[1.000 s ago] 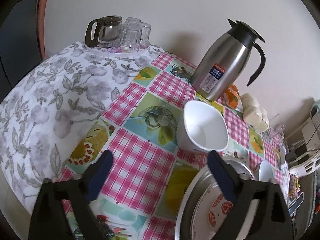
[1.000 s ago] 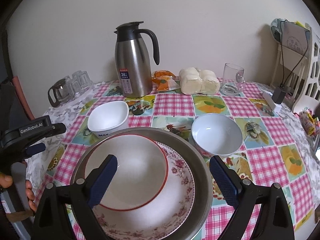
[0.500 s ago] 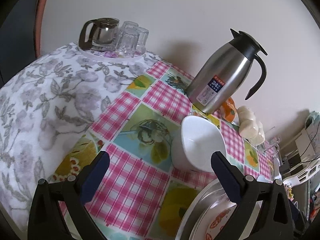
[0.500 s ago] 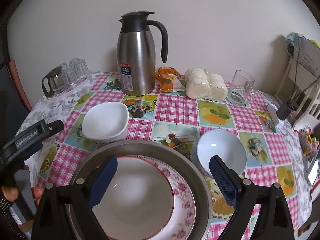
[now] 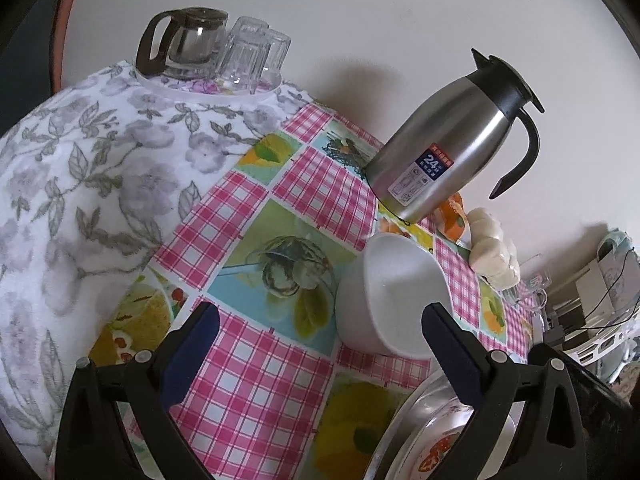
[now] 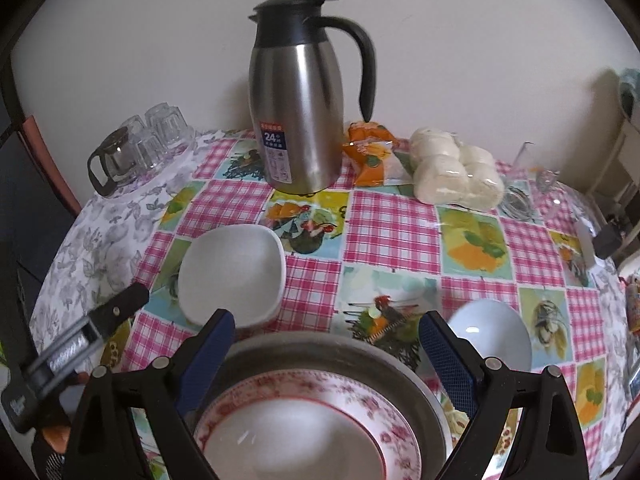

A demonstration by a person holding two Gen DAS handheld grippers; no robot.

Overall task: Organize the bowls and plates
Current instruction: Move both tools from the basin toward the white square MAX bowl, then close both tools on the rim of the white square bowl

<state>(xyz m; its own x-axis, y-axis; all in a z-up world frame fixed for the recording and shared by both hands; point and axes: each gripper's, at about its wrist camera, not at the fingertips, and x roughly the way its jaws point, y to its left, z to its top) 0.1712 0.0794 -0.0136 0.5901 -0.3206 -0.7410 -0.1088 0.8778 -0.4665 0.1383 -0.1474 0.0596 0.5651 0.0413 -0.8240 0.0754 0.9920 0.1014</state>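
Seemingly fragile and slick, the square white bowl point(image 5: 394, 300) is best gripped at its rim, while both grippers' jaws are held wide open and empty.

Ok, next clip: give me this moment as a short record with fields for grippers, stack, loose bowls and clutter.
left gripper: open, holds nothing, aimed near the square bowl
right gripper: open, holds nothing, over the stack
stack: red-rimmed plate on floral plate, inside metal basin
loose bowls: square bowl, left of basin; round bowl, right of it
clutter: thermos, buns, glass pot, tumblers
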